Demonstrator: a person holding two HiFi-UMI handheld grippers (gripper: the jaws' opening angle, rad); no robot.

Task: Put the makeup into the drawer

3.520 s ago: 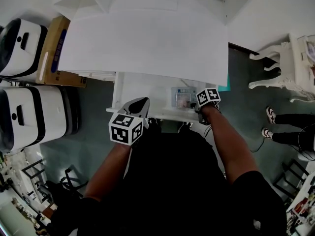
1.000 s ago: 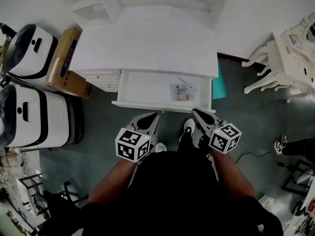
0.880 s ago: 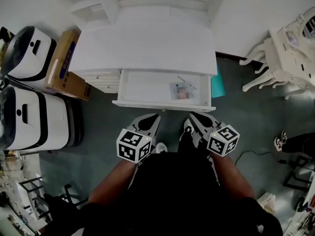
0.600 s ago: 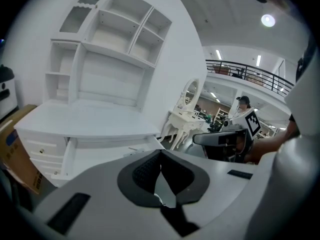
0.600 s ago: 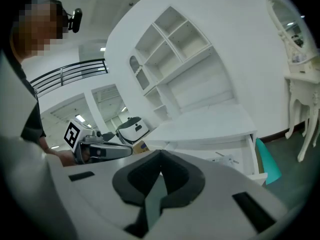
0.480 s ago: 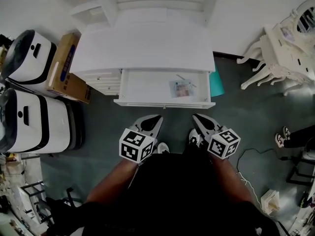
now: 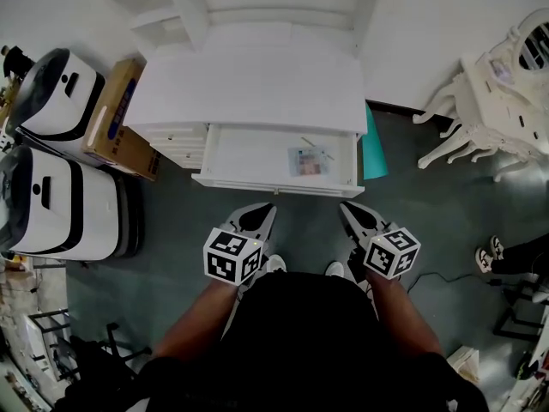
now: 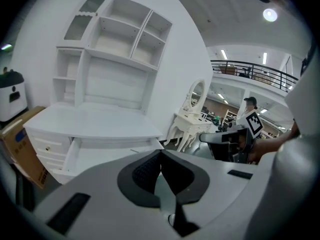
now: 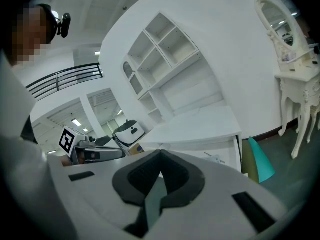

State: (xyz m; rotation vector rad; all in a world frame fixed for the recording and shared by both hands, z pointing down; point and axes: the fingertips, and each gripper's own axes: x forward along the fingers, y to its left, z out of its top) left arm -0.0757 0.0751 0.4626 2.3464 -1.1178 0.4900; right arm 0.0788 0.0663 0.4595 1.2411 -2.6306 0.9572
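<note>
White furniture over a dark grey-green floor (image 7: pixel 171 230).
The desk (image 7: pixel 257 84) and its drawer (image 7: pixel 249 154) are plain white; the makeup (image 7: pixel 309 161) is pale grey with a pinkish patch. A panel (image 7: pixel 371 148) is teal, and the cardboard box (image 7: pixel 111 114) is brown with blue print. The two appliances (image 7: pixel 51 204) are white with black bands. The left gripper (image 7: pixel 268 207) and right gripper (image 7: pixel 343 205) are grey with black pads, their cubes patterned in black-and-white squares.

**Black top, pale grey claws**

The person wears a black short-sleeved top (image 7: pixel 300 333) and white shoes (image 7: pixel 274 263). The left claw (image 7: pixel 264 209) and right claw (image 7: pixel 345 208) are pale grey shells tapering to a point, with black ribbed pads (image 8: pixel 145 171) lining a dark hollow. Each carries a white cube (image 7: pixel 232 257) printed with black square markers. Dark rectangular slots (image 9: pixel 247 204) mark the housings.
</note>
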